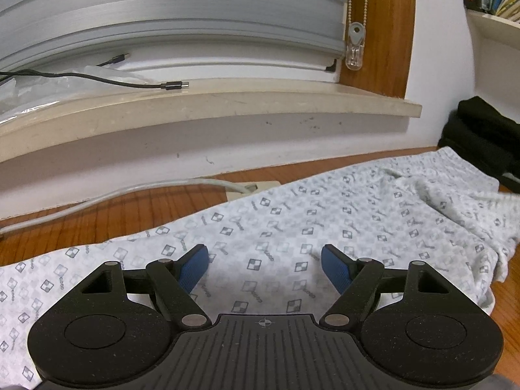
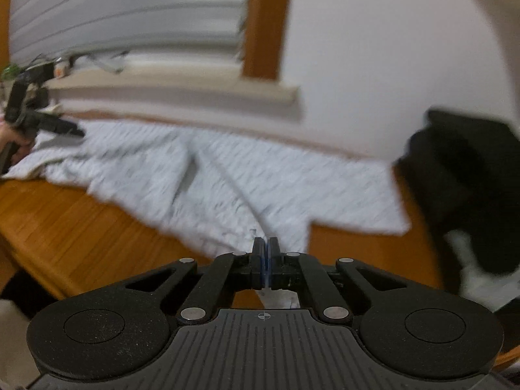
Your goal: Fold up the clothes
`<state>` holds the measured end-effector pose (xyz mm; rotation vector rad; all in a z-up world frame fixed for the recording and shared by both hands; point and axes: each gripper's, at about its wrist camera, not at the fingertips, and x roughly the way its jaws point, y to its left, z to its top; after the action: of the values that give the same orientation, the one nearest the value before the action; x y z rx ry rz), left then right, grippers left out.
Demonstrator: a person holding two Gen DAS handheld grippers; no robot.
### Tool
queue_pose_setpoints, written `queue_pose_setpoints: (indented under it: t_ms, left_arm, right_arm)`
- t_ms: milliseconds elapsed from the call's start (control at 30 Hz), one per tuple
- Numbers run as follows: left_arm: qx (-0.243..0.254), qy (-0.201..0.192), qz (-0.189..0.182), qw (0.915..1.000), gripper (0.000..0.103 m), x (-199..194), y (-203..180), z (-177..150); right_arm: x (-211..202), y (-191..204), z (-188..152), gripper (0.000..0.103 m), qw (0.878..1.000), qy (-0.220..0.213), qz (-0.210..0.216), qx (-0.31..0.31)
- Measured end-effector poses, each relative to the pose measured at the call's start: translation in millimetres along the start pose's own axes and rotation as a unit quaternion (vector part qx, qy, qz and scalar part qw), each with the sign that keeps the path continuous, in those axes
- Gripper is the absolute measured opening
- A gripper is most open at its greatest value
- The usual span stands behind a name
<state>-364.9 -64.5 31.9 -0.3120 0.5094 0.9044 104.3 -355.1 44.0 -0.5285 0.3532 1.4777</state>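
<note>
Patterned pants [image 1: 292, 221] lie spread along the bench [image 1: 113, 214] back edge, under the windowsill. Left tool [image 1: 264, 265] hovers over them, jaws wide, nothing gripped. Right tool [image 2: 266, 247] is pinched fully closed on the near cloth edge. Step: starting a fold; next, carry that edge across.

The pale grey printed cloth garment [image 1: 292, 221] looks soft, matt and finely knitted, rumpled at one end. Beneath it the orange-brown wooden table [image 1: 113, 214] shows straight grain with a slight sheen. The left claw [image 1: 265, 265] is matt black speckled plastic with ribbed blue rubbery pads [image 1: 195, 268] and dull metal pins. The beige stone-like window sill [image 1: 227, 104] looks smooth.
</note>
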Motion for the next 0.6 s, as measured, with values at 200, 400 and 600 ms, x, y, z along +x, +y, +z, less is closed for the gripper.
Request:
queue_pose_setpoints:
  t_ms: [200, 400, 600]
  left_arm:
    - [0.017, 0.009, -0.019, 0.9996, 0.08, 4.5, -3.9, 5.7]
    - [0.088, 0.019, -0.048, 0.9948, 0.08, 24.7, -33.2, 45.3]
    - [0.157, 0.042, -0.093, 0.9823, 0.064, 72.1, -73.2, 81.8]
  right_arm:
    - [10.4, -21.2, 6.7, 0.002, 0.999, -0.005, -0.044, -0.008]
    - [31.0, -29.4, -4.0, 0.002, 0.999, 0.008, -0.036, 0.007]
    - [39.3, -31.4, -21.5, 0.014, 0.999, 0.015, 0.005, 0.04]
